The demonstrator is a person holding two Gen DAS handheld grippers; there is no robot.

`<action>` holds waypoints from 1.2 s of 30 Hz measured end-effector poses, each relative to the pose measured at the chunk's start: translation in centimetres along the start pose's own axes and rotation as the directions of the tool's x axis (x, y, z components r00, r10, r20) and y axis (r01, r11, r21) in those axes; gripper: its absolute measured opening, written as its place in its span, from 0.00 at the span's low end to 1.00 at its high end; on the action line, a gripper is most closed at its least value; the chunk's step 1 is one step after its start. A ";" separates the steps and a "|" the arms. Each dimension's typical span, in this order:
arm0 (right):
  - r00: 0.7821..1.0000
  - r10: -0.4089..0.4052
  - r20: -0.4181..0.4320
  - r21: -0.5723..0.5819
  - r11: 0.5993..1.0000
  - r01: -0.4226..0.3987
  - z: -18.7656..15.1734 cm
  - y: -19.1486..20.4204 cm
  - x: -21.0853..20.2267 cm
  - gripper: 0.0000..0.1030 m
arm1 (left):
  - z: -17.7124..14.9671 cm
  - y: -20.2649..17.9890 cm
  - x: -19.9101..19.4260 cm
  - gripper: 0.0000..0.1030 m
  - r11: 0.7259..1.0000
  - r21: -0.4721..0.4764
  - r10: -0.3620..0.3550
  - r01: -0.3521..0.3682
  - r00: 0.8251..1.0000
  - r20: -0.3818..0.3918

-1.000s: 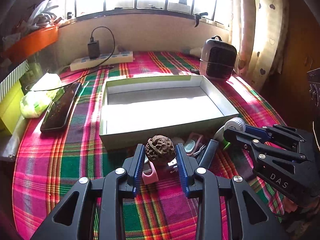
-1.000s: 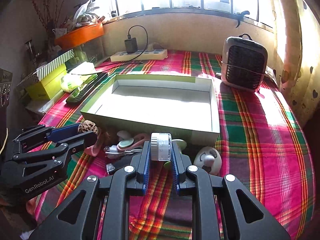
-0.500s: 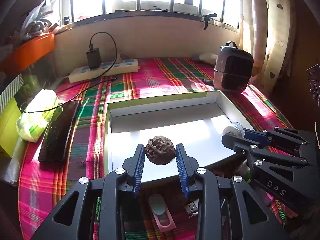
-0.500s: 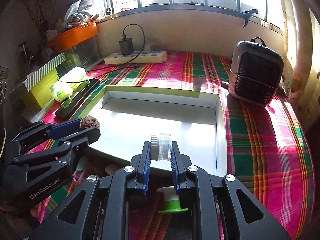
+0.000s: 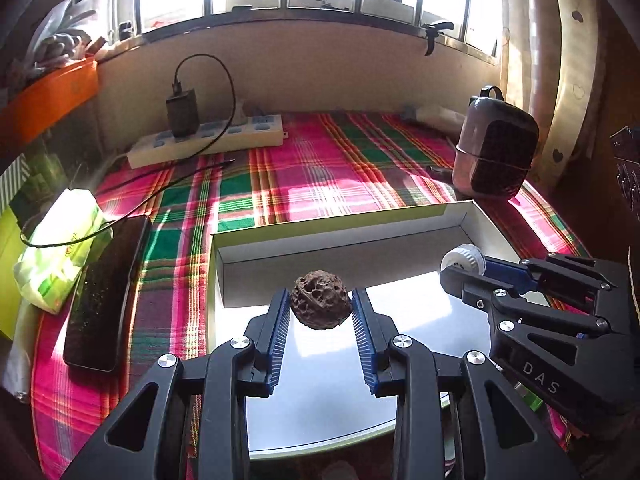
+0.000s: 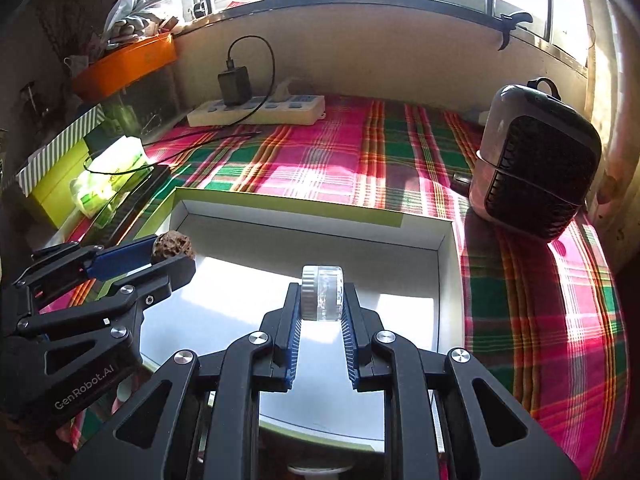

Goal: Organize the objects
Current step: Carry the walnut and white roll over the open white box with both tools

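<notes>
My left gripper (image 5: 320, 304) is shut on a brown wrinkled walnut (image 5: 320, 306) and holds it above the left half of the open white box (image 5: 336, 234). My right gripper (image 6: 321, 300) is shut on a small clear jar with a white ribbed lid (image 6: 322, 294) above the box (image 6: 312, 228). The right gripper with the jar (image 5: 464, 258) also shows in the left wrist view, over the box's right side. The left gripper with the walnut (image 6: 172, 246) shows at the left of the right wrist view. The box floor looks bare.
A small brown fan heater (image 5: 494, 152) stands right of the box. A black phone (image 5: 106, 292) and a green tissue pack (image 5: 60, 248) lie to its left. A power strip with charger (image 5: 208, 140) lies by the far wall. Plaid cloth covers the table.
Both grippers rose from the pile of small items in front of the box and moved forward over it, each carrying its object. The pile has dropped out of view below.
</notes>
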State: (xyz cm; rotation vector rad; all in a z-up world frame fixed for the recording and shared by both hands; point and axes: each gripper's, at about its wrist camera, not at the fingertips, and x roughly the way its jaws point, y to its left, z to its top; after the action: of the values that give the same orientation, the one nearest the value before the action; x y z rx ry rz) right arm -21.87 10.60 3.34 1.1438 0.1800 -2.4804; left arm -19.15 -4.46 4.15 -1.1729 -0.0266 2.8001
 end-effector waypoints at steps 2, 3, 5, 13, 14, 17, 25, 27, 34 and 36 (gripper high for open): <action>1.000 -0.001 -0.004 0.002 1.000 0.001 0.4 -0.2 0.4 0.19 | 0.3 0.2 0.4 0.29 1.000 -0.005 0.000 0.000 1.000 -0.004; 1.000 -0.001 -0.007 0.004 1.000 0.001 0.6 -0.2 0.6 0.19 | 0.5 0.3 0.6 0.29 1.000 -0.004 -0.001 0.001 1.000 -0.008; 1.000 -0.002 -0.008 0.003 1.000 0.002 0.9 -0.2 0.8 0.19 | 0.7 0.4 1.1 0.29 1.000 -0.008 0.003 -0.003 1.000 -0.016; 1.000 -0.013 -0.027 -0.005 1.000 0.012 2.1 -0.4 2.3 0.19 | 1.7 0.6 2.8 0.29 1.000 0.005 0.009 -0.009 0.999 -0.040; 0.999 -0.014 -0.029 -0.005 1.000 0.014 2.2 -0.5 2.6 0.19 | 1.8 0.6 3.1 0.29 1.000 0.006 0.013 -0.012 0.999 -0.044; 0.999 -0.016 -0.042 0.002 1.000 0.016 2.4 -0.8 3.3 0.19 | 2.0 0.7 3.7 0.29 1.000 0.008 0.012 -0.012 0.999 -0.052; 0.998 -0.021 -0.060 0.013 1.000 0.022 2.9 -1.3 4.6 0.19 | 2.3 1.0 5.0 0.29 1.000 0.002 0.023 -0.023 0.997 -0.073; 0.998 -0.021 -0.063 0.012 1.000 0.022 3.1 -1.3 4.8 0.19 | 2.3 1.0 5.3 0.29 1.000 0.005 0.023 -0.022 0.997 -0.080; 0.996 -0.034 -0.083 0.003 0.999 0.034 3.2 -1.3 5.3 0.20 | 2.3 0.8 5.8 0.29 1.000 0.010 0.023 -0.022 0.995 -0.095; 0.996 -0.032 -0.084 0.002 0.999 0.033 3.2 -1.3 5.3 0.20 | 2.3 0.8 5.8 0.29 1.000 0.007 0.022 -0.022 0.995 -0.095</action>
State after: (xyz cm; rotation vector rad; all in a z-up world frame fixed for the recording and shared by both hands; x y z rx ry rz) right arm -27.69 9.29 1.39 1.2570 0.2202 -2.4632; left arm -24.93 -4.64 1.58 -1.3119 0.0017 2.7571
